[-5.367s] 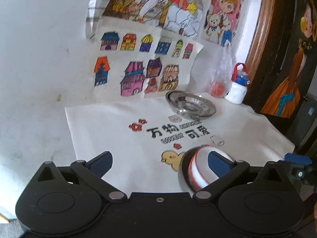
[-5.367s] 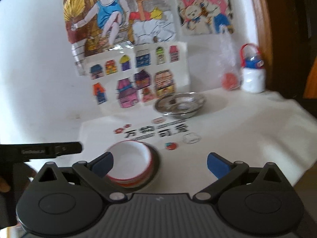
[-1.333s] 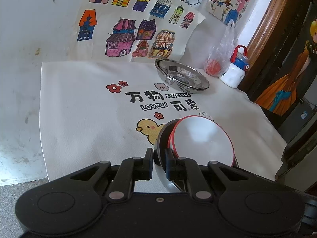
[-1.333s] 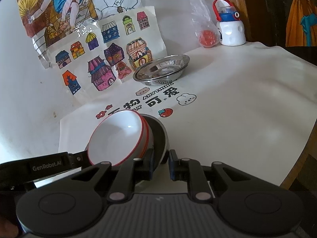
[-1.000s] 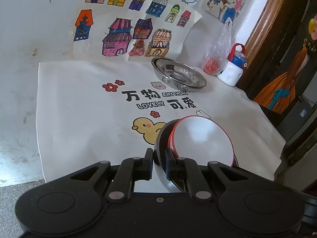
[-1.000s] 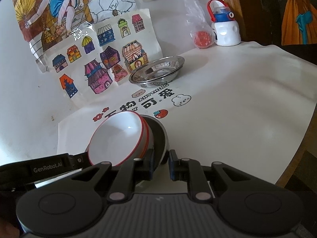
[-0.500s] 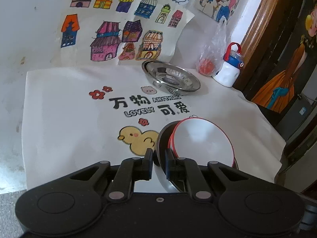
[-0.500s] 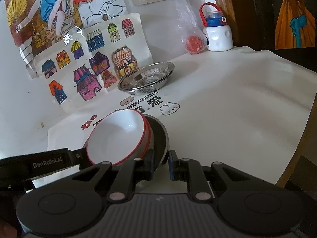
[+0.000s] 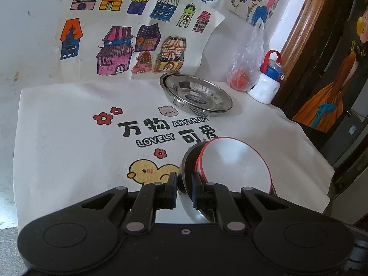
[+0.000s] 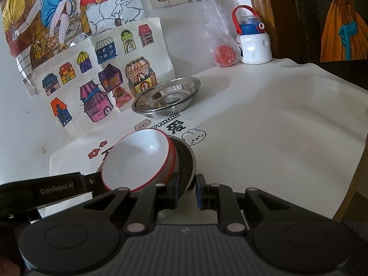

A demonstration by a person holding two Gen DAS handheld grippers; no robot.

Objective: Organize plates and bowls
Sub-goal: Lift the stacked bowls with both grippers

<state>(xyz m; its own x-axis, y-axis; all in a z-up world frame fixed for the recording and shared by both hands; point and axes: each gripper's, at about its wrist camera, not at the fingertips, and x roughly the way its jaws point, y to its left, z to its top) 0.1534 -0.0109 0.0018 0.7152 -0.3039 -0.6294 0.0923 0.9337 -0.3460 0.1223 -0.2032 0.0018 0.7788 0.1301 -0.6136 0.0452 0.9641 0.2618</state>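
Observation:
A steel plate (image 9: 187, 161) (image 10: 187, 158) carries a white bowl with a red rim (image 9: 234, 165) (image 10: 138, 158). It is held above the white printed cloth (image 9: 69, 142) (image 10: 264, 126). My left gripper (image 9: 184, 191) is shut on the plate's left rim. My right gripper (image 10: 186, 191) is shut on its right rim. The left gripper's body (image 10: 55, 187) shows at the left of the right wrist view. A stack of steel plates (image 9: 195, 94) (image 10: 166, 96) stands at the back of the cloth, near the wall.
A plastic bag with something red (image 9: 246, 69) (image 10: 220, 39) and a white bottle with a blue and red lid (image 9: 266, 80) (image 10: 253, 39) stand at the back right. Drawings lean on the wall. The cloth's right edge (image 9: 322, 165) falls beside dark wooden furniture.
Both grippers have carried the plate and bowl forward toward the stack of steel plates. Both stay shut on the plate's rim.

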